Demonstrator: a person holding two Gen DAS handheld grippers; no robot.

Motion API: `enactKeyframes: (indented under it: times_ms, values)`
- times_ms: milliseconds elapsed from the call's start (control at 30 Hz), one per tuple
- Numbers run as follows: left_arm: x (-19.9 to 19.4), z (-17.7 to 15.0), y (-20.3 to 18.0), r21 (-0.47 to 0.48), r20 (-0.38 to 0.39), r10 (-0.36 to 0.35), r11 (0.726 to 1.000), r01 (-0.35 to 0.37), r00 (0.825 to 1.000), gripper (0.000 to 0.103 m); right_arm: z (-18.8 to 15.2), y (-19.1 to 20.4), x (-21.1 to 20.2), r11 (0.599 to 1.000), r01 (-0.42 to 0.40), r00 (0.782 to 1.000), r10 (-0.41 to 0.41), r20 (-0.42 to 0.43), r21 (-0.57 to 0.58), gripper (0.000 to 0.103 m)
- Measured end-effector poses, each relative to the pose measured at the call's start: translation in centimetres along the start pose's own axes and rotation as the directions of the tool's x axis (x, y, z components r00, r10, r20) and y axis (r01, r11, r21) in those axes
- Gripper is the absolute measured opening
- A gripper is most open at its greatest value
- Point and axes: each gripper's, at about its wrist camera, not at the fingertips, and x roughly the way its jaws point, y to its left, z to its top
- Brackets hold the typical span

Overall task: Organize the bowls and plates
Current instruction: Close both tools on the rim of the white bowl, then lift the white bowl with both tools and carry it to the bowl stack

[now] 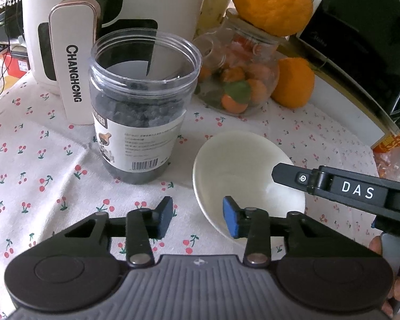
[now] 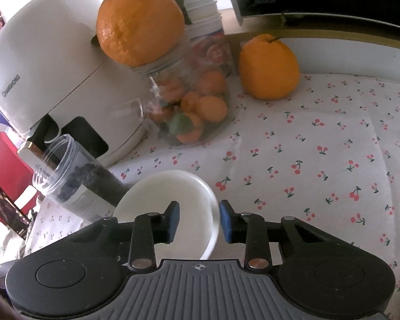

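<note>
A white bowl [image 1: 242, 165] sits tilted on the cherry-print tablecloth [image 1: 40, 144]; it also shows in the right wrist view [image 2: 170, 189]. My left gripper [image 1: 197, 217] is open, its fingers straddling the bowl's near left rim, one pad inside and one outside. My right gripper [image 2: 199, 220] is open too, its fingers either side of the bowl's right rim; its finger [image 1: 293, 177] reaches over the bowl from the right in the left wrist view. Neither gripper holds anything.
An open clear jar of dark dried fruit [image 1: 144, 106] stands left of the bowl, in front of a white air fryer [image 1: 74, 40]. A glass jar of small oranges [image 1: 240, 80] has a big orange [image 1: 273, 1] on top; another orange [image 2: 269, 69] and a black microwave [image 1: 365, 42] stand behind.
</note>
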Motion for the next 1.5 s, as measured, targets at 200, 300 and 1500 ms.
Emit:
enactKeyframes:
  times_ms: [200, 300, 1500]
  values:
    - [-0.4, -0.1, -0.2, 0.015, 0.0, -0.004, 1.0, 0.004, 1.0, 0.025, -0.2, 0.3, 0.1, 1.0, -0.017, 1.0, 0.017, -0.009, -0.011, 0.022]
    - [-0.4, -0.2, -0.4, 0.025, 0.003, 0.007, 1.0, -0.007, 1.0, 0.024, -0.2, 0.4, 0.1, 1.0, -0.017, 1.0, 0.017, -0.01, -0.017, 0.022]
    - [-6.6, -1.7, -6.7, 0.119, 0.086, -0.13, 0.986, 0.12, 0.988, 0.017, -0.9, -2.5, -12.5, 0.996, 0.038, 0.984, -0.052, 0.173, 0.081, 0.021]
